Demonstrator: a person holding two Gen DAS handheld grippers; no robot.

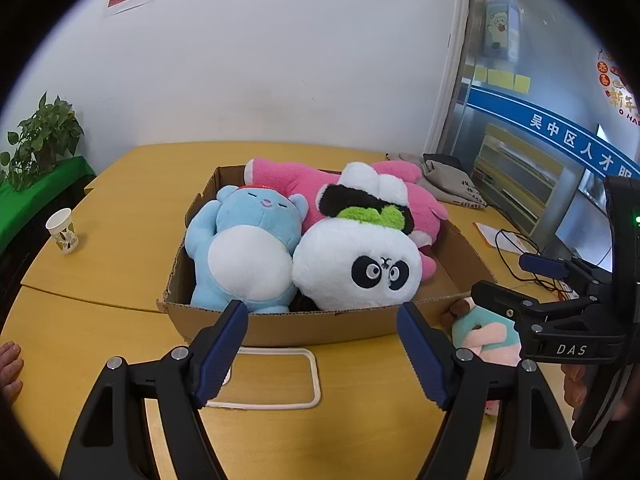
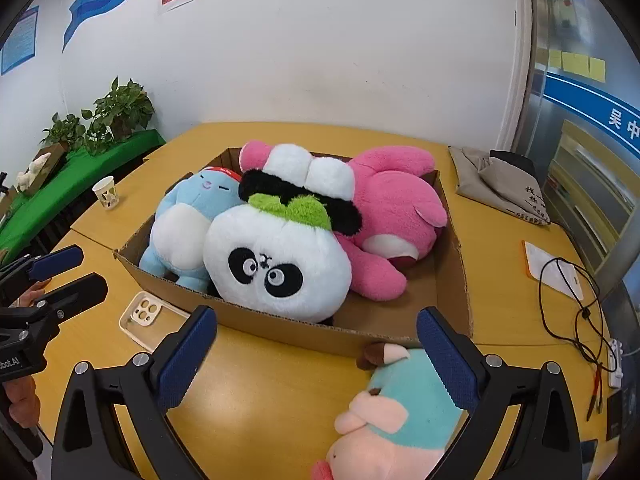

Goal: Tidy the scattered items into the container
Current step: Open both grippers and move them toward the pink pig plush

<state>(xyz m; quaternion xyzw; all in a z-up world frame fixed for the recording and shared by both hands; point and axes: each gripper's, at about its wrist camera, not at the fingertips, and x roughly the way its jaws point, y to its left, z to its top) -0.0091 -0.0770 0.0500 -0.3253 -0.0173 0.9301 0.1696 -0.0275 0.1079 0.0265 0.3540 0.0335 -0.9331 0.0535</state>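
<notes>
We see a brown cardboard box [image 2: 280, 330] on a yellow-tan table [image 2: 260, 392]; in it a white panda plush [image 2: 276, 264] with black eye patches and green leaves, a pale blue plush [image 1: 244, 248] with a white belly, and a pink plush [image 2: 392, 208]; outside, a teal-and-pink plush [image 2: 400, 404]; the gripper pads [image 2: 182, 360] are dark blue on black frames.

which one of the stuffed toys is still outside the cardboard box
The teal-and-pink plush, lying on the table against the box's near wall; the blue, panda and pink toys are all inside.

Paper cup [image 1: 63, 231], clear phone case [image 2: 145, 319], grey cloth bag [image 2: 502, 185], potted plants [image 2: 120, 109]
</notes>
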